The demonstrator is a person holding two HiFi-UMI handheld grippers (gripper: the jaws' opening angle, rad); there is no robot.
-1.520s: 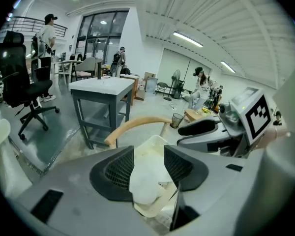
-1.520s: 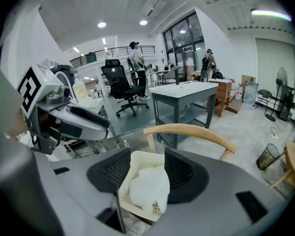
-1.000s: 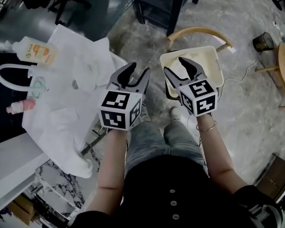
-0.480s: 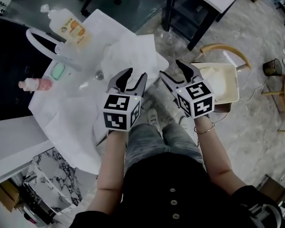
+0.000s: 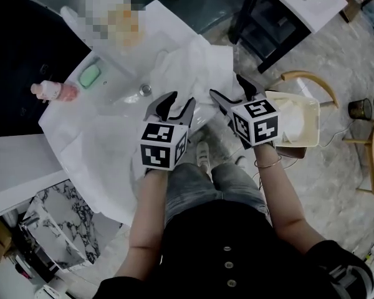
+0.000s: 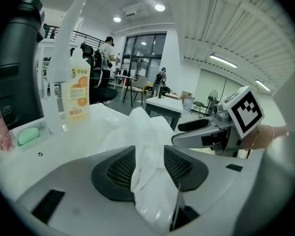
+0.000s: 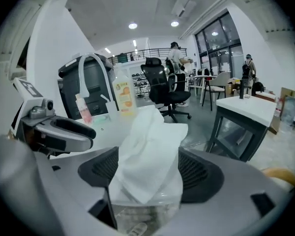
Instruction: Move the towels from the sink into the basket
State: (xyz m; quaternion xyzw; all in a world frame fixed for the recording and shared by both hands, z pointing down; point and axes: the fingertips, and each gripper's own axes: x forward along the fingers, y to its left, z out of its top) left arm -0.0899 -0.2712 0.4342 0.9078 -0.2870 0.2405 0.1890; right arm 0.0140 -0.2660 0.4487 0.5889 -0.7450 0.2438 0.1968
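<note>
A white towel (image 5: 193,67) lies crumpled over the right rim of the white sink (image 5: 106,129). My left gripper (image 5: 179,99) hovers over the sink's near rim, just short of the towel, jaws open and empty. To its right my right gripper (image 5: 229,87) is also open and empty, beside the towel's hanging edge. In the left gripper view the towel (image 6: 142,132) shows beyond the open jaws of the left gripper (image 6: 150,163), untouched. The right gripper view has the towel (image 7: 147,151) ahead of the right gripper (image 7: 147,173). The cream basket (image 5: 313,129) sits on the floor at the right.
A soap bottle (image 6: 78,90), a green soap (image 5: 89,76), a pink bottle (image 5: 50,92) and a white arched faucet (image 7: 91,77) stand at the sink's back. A dark table (image 5: 287,23) and a wooden chair (image 5: 305,76) are behind the basket.
Both grippers have swung left from over the basket to the sink's near rim beside the towel. Their jaws have stayed open and empty.
</note>
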